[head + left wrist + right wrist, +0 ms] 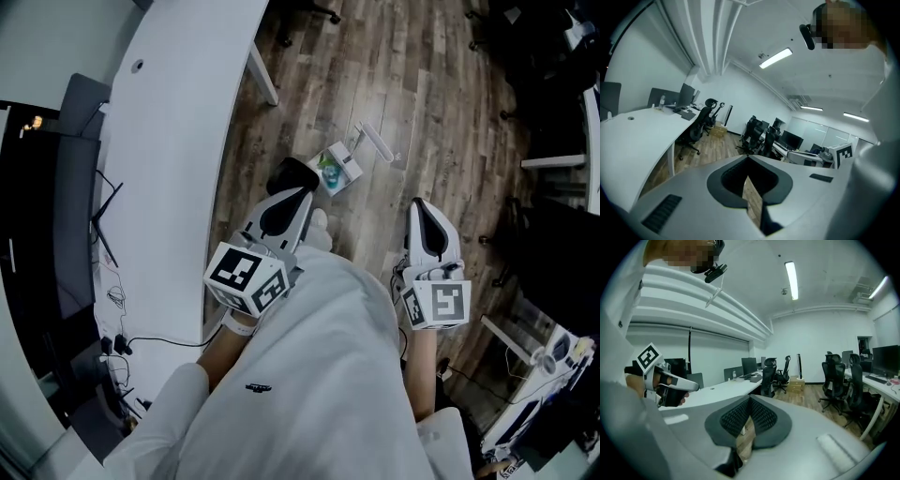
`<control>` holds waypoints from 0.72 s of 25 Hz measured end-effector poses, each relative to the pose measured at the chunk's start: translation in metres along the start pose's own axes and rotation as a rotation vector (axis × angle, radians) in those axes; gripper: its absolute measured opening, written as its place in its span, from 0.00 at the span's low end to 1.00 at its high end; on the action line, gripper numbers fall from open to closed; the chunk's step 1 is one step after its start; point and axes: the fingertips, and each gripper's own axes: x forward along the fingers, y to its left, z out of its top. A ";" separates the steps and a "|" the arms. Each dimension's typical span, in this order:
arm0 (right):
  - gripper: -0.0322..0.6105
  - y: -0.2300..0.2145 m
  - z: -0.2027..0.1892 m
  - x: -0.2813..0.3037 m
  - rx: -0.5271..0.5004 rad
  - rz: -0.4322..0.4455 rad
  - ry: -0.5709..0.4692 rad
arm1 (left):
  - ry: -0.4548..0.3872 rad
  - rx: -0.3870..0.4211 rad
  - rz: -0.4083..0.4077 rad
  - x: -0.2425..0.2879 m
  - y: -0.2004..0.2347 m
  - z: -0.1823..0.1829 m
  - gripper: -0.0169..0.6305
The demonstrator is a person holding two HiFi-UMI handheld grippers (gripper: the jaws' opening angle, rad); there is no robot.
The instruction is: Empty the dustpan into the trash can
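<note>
So, fingers (pixel 684 187): you had both sets clenched, empty
nearer: left gripper (pixel 292 178); white floor container (pixel 334 171) lay just beyond it

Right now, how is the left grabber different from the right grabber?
The left gripper is beside the white desk; the right gripper is over open wood floor. The left gripper's marker cube looks tipped cornerwise in the head view; the right gripper's marker cube sits squarer. What they share: both are shut, both hold nothing, and both point ahead.
</note>
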 end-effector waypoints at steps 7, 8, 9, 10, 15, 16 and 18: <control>0.06 0.003 -0.002 0.050 -0.010 -0.003 0.042 | 0.047 -0.016 -0.014 0.027 0.047 0.004 0.04; 0.06 0.003 -0.003 0.053 -0.013 0.002 0.051 | 0.053 -0.015 -0.019 0.032 0.047 0.005 0.04; 0.06 0.001 -0.003 0.056 -0.015 0.007 0.058 | 0.060 -0.011 -0.024 0.037 0.047 0.005 0.04; 0.06 -0.001 -0.004 0.060 -0.014 0.010 0.064 | 0.067 -0.009 -0.028 0.042 0.047 0.005 0.04; 0.06 -0.016 -0.012 0.072 -0.001 0.027 0.090 | 0.089 -0.090 -0.051 0.060 0.048 -0.008 0.04; 0.07 -0.017 -0.014 0.075 0.001 0.033 0.093 | 0.081 -0.117 -0.071 0.062 0.047 -0.008 0.04; 0.06 -0.020 -0.016 0.082 0.007 0.044 0.098 | 0.056 -0.192 -0.107 0.065 0.047 -0.007 0.04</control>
